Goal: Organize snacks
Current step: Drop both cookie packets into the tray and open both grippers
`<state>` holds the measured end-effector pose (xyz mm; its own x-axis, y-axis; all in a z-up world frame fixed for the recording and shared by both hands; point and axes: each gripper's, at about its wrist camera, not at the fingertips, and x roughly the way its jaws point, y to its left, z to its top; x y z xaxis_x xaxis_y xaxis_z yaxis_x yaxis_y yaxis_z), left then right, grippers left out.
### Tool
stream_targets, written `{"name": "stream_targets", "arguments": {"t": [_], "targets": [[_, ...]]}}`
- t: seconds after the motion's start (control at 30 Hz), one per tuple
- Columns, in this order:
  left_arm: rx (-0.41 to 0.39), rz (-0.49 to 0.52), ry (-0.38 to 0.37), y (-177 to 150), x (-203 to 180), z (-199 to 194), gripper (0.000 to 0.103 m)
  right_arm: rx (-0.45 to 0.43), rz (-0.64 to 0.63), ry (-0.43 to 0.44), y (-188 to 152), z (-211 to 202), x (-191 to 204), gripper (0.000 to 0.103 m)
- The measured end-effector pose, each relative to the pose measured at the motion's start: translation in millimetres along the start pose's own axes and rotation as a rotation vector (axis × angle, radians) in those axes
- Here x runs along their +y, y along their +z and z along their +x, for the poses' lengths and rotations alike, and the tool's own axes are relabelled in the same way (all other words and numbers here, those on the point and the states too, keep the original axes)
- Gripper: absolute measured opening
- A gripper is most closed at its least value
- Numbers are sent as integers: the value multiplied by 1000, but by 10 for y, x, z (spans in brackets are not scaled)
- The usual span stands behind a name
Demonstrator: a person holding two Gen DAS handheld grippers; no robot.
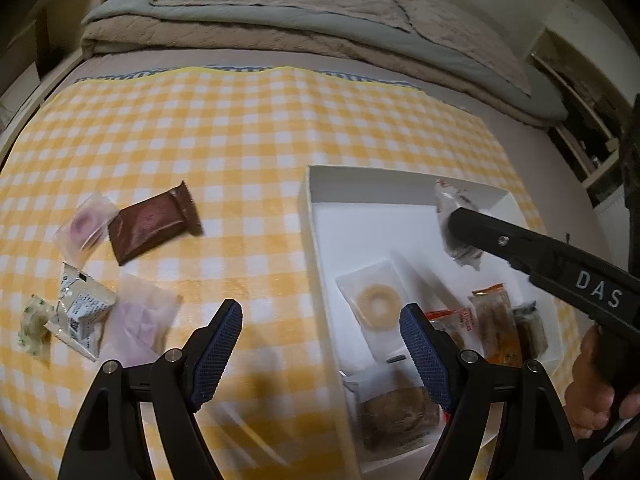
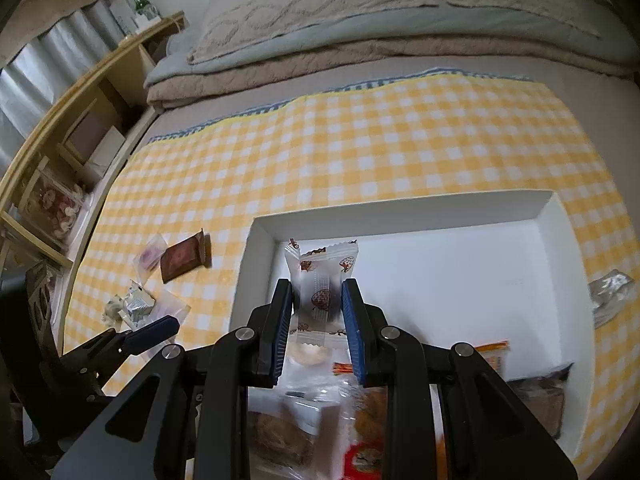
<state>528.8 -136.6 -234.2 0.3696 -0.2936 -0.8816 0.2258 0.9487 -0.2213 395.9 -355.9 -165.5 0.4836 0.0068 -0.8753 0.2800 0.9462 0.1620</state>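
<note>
The right tool (image 2: 318, 312) pinches a white wrapper (image 2: 320, 276) upright above the box (image 2: 400, 210), over bare floor beyond the packets (image 2: 372, 412) already laid at its near end, likely for release there. The left tool (image 1: 320, 354) hangs wide apart and empty at the box's left wall. Farther left, loose snacks (image 1: 154, 222) wait on the checked cloth (image 1: 248, 128), probably next.

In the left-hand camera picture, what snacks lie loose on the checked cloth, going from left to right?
Small green-patterned packet → white printed packet → brown wrapper → white box, over which the right gripper holds a clear wrapped snack.
</note>
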Motion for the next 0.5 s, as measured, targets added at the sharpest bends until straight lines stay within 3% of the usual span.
{"name": "stream_targets", "arguments": {"t": [0.37, 0.4, 0.43, 0.47, 0.5], "targets": [[6, 9, -5, -37, 70, -36, 79, -7, 3, 62, 122, 212, 242, 29], [6, 8, -5, -36, 64, -46, 79, -4, 15, 62, 131, 224, 219, 34], [5, 8, -6, -36, 65, -48, 79, 6, 35, 41, 135, 241, 185, 52], [5, 8, -7, -37, 68, -53, 79, 5, 45, 27, 135, 242, 161, 62], [4, 9, -6, -39, 68, -53, 79, 3, 46, 18, 127, 234, 138, 62]]}}
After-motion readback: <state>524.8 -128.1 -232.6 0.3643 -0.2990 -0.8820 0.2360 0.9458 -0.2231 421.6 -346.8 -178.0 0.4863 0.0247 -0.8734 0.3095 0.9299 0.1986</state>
